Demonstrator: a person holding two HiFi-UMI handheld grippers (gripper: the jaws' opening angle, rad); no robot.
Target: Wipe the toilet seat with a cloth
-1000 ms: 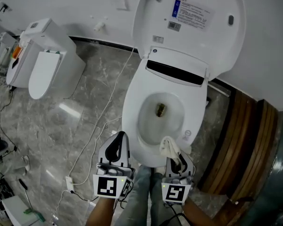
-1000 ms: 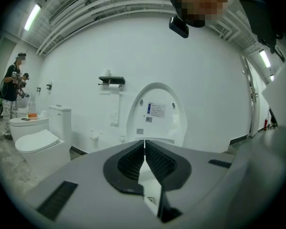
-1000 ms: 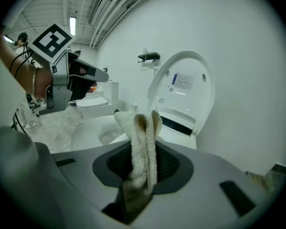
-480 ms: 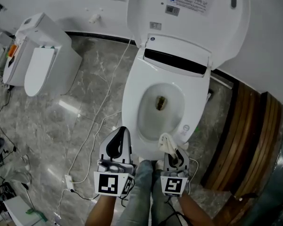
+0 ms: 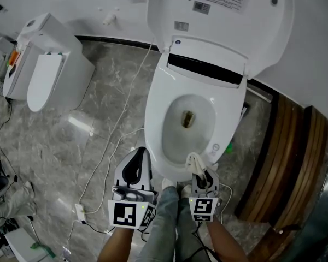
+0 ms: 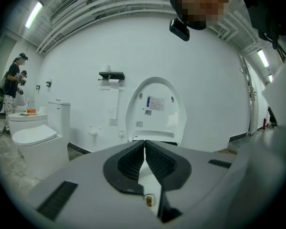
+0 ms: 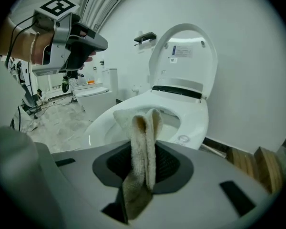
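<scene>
The cloth is gripped between the clenched jaws of the right gripper, folded over and standing up out of the pads. It is held at the front right edge of the toilet seat; whether the seat is touched cannot be told. The left gripper is seen with its jaws pressed together and nothing between them, held beside the right one, left of the bowl's front and over the floor. The lid is raised against the wall. A second toilet, lid down, is seen at the far left, and a white cable is laid across the floor
</scene>
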